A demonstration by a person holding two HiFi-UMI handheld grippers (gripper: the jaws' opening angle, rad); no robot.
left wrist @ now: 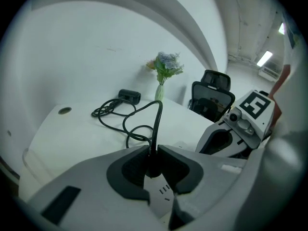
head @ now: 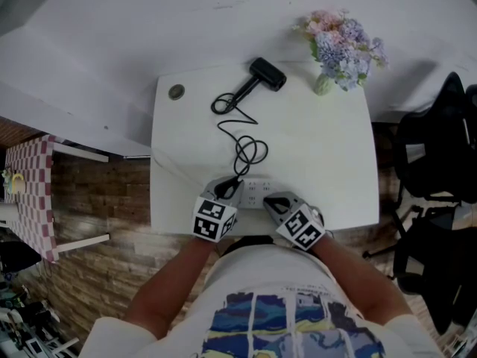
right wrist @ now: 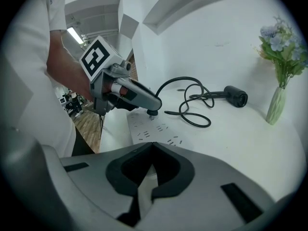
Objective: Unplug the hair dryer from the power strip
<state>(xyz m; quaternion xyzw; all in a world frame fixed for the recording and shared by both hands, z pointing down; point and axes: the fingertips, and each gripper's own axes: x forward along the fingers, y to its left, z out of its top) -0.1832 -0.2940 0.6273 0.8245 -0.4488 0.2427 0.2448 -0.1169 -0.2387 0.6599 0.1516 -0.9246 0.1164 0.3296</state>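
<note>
The black plug [left wrist: 153, 169] sits in the power strip [right wrist: 155, 130] at the near edge of the table [head: 328, 162]. The left gripper [left wrist: 154, 150] is squeezing the plug, and the right gripper [right wrist: 153, 145] is pinched together and empty, just over the strip. The grab looks done, so next I think the plug needs a straight pull out while the strip stays down.

Hair dryer [head: 266, 74] plugged in.
Black, lying far back; its looped cord [head: 240, 129] ends at plug [left wrist: 153, 165] seated in white power strip [head: 257, 192].
</note>
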